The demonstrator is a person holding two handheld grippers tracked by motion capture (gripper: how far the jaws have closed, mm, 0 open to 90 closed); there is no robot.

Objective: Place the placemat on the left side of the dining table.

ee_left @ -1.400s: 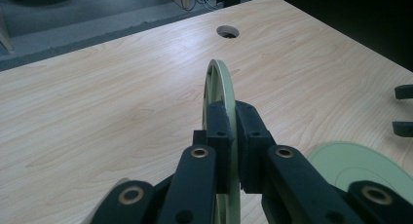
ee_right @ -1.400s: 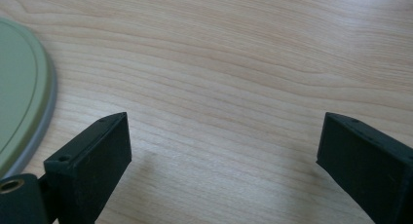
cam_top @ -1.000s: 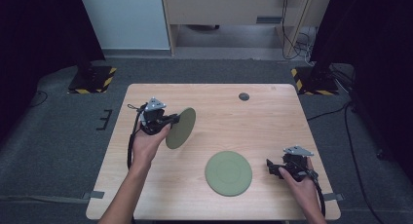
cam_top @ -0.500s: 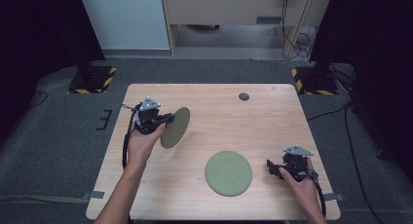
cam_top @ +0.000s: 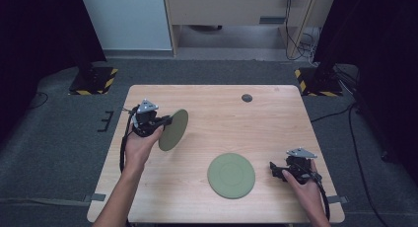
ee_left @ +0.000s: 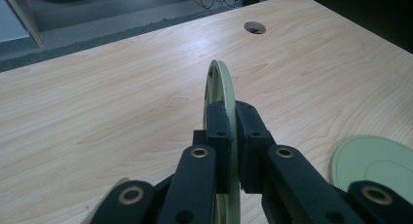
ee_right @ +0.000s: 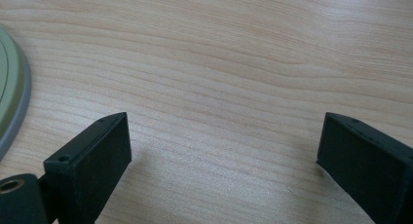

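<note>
Left gripper (cam_top: 165,122) clamped on round sage-green plastic plate (cam_top: 173,130), held on edge above wooden table (cam_top: 276,123) at left; matching flat green plate (cam_top: 231,175) lies right and nearer; right gripper (cam_top: 272,168), jaws apart, rests just beside it.

**Bright table, dark surround**

In the high view the table (cam_top: 222,123) is evenly lit from above, while both sides fall into near black. Shadows are soft and short. A pale sheen lies on the wood near the hole (ee_left: 255,27). Both tool views are slightly soft, and the nearest black parts blur.
</note>
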